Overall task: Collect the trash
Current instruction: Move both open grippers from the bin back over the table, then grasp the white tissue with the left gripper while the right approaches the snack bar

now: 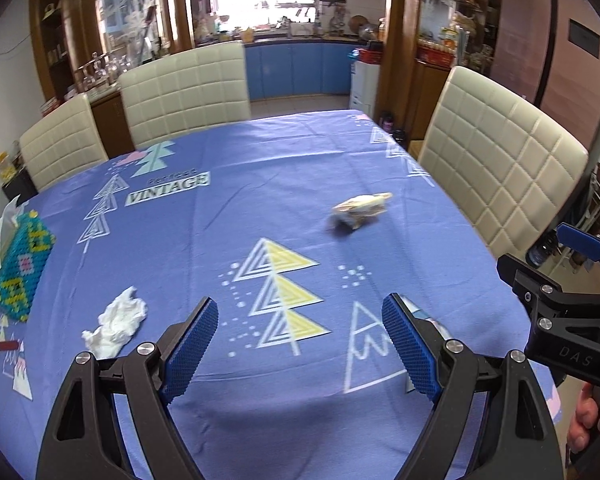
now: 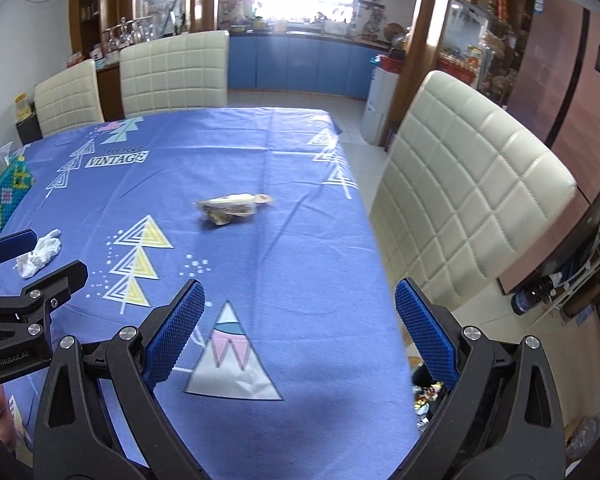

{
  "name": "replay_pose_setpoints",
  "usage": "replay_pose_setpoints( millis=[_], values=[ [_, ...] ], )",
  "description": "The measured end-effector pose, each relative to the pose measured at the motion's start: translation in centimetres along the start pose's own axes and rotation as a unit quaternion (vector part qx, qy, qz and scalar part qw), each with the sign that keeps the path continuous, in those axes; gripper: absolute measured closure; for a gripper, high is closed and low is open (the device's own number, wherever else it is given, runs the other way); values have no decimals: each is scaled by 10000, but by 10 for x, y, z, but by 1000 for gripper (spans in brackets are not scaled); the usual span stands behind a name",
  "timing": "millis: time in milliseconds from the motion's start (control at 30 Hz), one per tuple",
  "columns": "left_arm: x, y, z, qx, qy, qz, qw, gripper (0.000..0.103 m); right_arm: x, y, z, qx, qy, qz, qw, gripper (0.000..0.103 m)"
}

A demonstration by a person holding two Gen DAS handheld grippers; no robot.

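Observation:
A crumpled white tissue (image 1: 116, 326) lies on the blue tablecloth (image 1: 260, 184) near the left, just ahead-left of my left gripper (image 1: 300, 320), which is open and empty. A crumpled yellowish wrapper (image 1: 362, 210) lies further out toward the right. In the right wrist view the wrapper (image 2: 232, 208) is mid-table ahead of my right gripper (image 2: 300, 312), which is open and empty above the table's right edge. The tissue (image 2: 38, 258) shows at the left there, beside the left gripper's fingers (image 2: 12, 246).
A beaded teal tissue box (image 1: 18, 268) stands at the table's left edge. Cream padded chairs stand at the far side (image 1: 184, 84) and the right side (image 1: 500, 160). A trash bag with wrappers (image 2: 428, 400) sits on the floor below the table's right edge.

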State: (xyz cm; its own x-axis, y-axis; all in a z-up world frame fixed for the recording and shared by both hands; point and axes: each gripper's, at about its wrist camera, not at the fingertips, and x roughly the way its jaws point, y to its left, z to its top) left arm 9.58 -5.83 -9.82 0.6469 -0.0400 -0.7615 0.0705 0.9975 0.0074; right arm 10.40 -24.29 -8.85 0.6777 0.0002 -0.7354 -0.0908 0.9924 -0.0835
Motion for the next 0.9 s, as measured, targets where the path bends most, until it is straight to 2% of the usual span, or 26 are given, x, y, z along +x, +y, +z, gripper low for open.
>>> replay_pose_setpoints(
  millis=[433, 667, 900],
  values=[
    [6, 81, -18, -555, 151, 708, 9958, 21, 27, 82, 19, -618, 58, 604, 9962, 8],
    [14, 113, -24, -590, 196, 958, 9935, 21, 47, 110, 25, -694, 171, 743, 9947, 8],
    [30, 142, -30, -375, 176, 1305, 9906, 21, 66, 131, 26, -702, 317, 777, 9940, 8]
  ],
)
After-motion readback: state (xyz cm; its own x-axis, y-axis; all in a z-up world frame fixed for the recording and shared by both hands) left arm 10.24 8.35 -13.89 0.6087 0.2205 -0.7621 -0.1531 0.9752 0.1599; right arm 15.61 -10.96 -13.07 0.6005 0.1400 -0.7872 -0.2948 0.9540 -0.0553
